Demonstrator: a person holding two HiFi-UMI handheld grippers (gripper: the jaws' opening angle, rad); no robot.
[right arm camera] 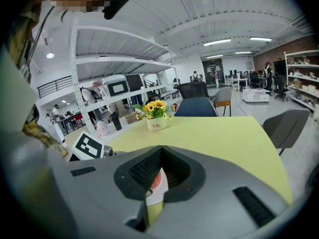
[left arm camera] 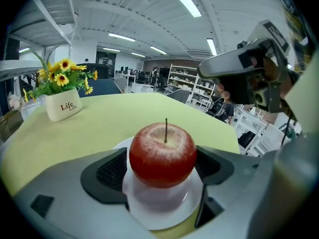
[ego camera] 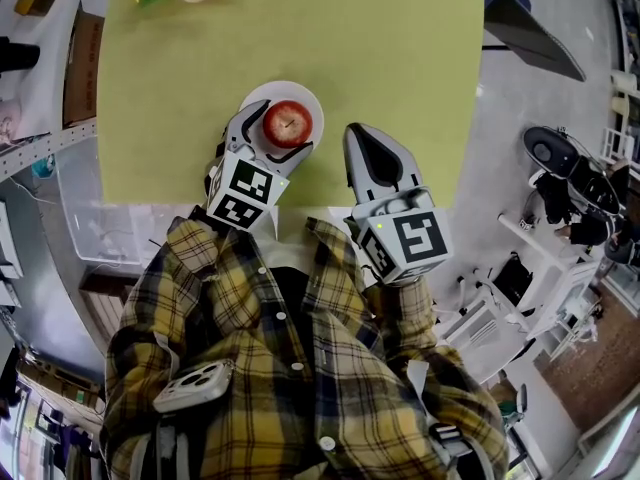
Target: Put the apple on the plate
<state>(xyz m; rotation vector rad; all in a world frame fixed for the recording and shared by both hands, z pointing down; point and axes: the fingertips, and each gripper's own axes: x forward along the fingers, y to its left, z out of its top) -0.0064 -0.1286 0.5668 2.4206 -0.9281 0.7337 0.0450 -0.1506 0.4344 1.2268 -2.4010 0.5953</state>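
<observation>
Yellow plaid shirt [ego camera: 290, 368] fills the foreground as a person works two handheld tongs over a pale green table [ego camera: 400, 48]. A glossy red apple [left arm camera: 163, 153], paler and speckled toward the crown, with a thin dark stem standing upright, sits between the ribbed black pads [left arm camera: 110, 171] of the left gripper [ego camera: 268, 140], which presses it on both sides directly over a small white plate [left arm camera: 164, 210] near the table's front edge. Whether the fruit's base touches the plate cannot be told. The right gripper [ego camera: 363, 140] hangs just beside the plate with its jaws drawn together on nothing, only a sliver of apple and plate showing through the slit between them. At the table's far edge stands a white pot of yellow flowers [left arm camera: 62, 103], well apart from the plate. A dark blue chair [right arm camera: 197, 106] stands behind the table. A clear plastic bin [ego camera: 85, 208] and a cardboard box [ego camera: 80, 68] lie to the left of the table.
</observation>
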